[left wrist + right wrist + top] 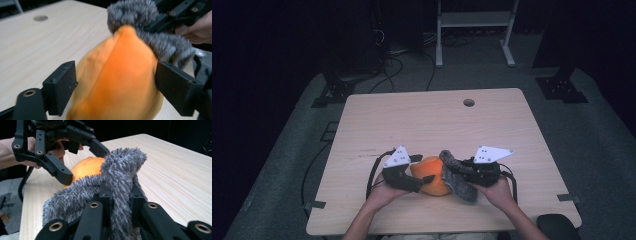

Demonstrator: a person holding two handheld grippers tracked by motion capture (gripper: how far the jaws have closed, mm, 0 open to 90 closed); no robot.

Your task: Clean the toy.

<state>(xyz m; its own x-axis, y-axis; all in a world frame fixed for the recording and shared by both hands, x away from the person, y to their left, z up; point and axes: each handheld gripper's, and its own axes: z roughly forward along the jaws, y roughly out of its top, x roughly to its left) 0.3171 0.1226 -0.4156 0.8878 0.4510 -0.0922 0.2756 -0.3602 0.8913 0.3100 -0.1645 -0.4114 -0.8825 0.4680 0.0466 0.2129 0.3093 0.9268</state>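
We saw the right gripper (117, 202) clenched on the grey furry cloth (120, 172), which draped over the orange cloth (430, 176). The left gripper (115, 85) stood released, its jaws straddling the orange cloth, at the near edge of the table (427, 120).

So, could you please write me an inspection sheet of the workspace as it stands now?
Surface: light wooden table, with a round hole near its far edge.
Job's things: orange cloth joined to grey furry fabric, near the front edge.
Clutter: nothing seen.
Grippers: left gripper jaws astride the orange cloth, not clearly pressing; right gripper clamped on the grey furry fabric.
Cables: black cable trailing from the left gripper; more cables on the floor.
Surroundings: dark room, white stand behind.
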